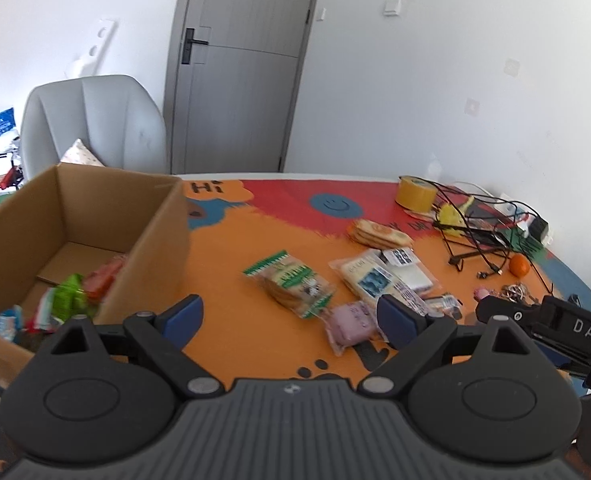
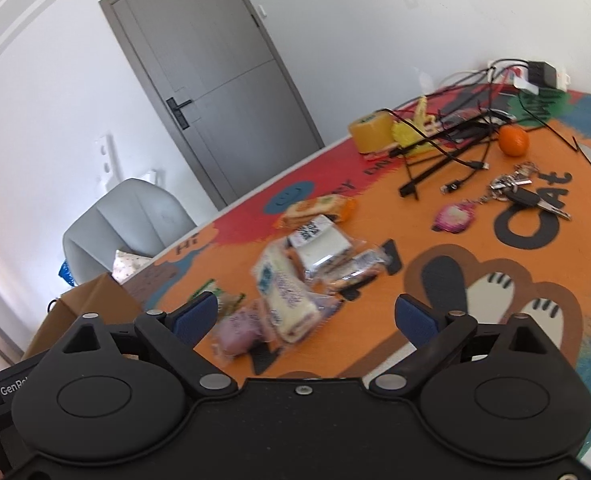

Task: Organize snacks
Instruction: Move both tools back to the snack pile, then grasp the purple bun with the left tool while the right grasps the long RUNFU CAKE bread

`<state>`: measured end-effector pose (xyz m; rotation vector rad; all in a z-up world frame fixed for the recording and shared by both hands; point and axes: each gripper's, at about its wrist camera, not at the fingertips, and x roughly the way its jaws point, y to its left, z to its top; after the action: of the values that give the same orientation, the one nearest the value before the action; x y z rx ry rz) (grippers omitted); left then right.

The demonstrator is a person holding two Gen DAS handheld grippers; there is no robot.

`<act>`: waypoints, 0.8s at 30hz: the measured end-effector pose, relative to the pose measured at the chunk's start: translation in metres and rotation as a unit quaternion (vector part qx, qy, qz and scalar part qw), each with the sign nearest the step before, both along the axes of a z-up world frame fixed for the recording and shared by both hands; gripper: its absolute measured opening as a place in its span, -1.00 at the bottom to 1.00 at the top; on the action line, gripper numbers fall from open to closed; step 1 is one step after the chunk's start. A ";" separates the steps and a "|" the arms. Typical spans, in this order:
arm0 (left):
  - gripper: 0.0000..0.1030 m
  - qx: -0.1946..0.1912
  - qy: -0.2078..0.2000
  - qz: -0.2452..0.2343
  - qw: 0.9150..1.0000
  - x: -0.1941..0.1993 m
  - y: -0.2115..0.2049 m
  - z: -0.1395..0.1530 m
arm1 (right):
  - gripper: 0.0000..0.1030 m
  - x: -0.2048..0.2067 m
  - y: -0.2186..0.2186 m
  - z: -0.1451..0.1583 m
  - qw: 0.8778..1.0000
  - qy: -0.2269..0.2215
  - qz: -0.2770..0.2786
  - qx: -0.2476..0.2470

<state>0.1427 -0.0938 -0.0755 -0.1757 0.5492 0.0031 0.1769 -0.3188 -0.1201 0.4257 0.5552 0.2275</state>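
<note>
Mostly clear-wrapped snacks (image 1: 291, 284) beside cardboard box (image 1: 151, 240)

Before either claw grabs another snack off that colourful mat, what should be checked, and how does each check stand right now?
1. Left gripper open and empty: ok.
2. Right gripper open and empty: ok.
3. Cardboard box open, with room beside the packets already inside: ok.
4. Snacks within view on the mat: ok; the pink packet and the green-edged cracker pack lie nearest.
5. White sandwich pack free to lift alone: not ok; it overlaps neighbouring packets.
6. Cables and keys away from the snacks: ok.
</note>
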 end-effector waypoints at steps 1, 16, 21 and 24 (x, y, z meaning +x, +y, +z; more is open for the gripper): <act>0.80 -0.001 0.000 -0.003 1.000 0.003 -0.002 -0.002 | 0.76 0.001 -0.002 -0.002 1.000 0.002 -0.002 0.001; 0.75 -0.002 0.040 -0.023 0.999 0.056 -0.031 -0.036 | 0.30 0.027 -0.014 -0.024 0.999 0.025 -0.001 0.025; 0.75 0.003 0.055 -0.029 0.998 0.073 -0.043 -0.046 | 0.30 0.033 -0.018 -0.029 0.999 0.032 -0.003 0.032; 0.75 0.006 0.060 -0.029 0.998 0.079 -0.048 -0.052 | 0.30 0.038 -0.020 -0.034 0.999 0.039 -0.003 0.035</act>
<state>0.2212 -0.1419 -0.1270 -0.1490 0.6737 -0.0405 0.2152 -0.3389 -0.1540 0.5050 0.6240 0.2250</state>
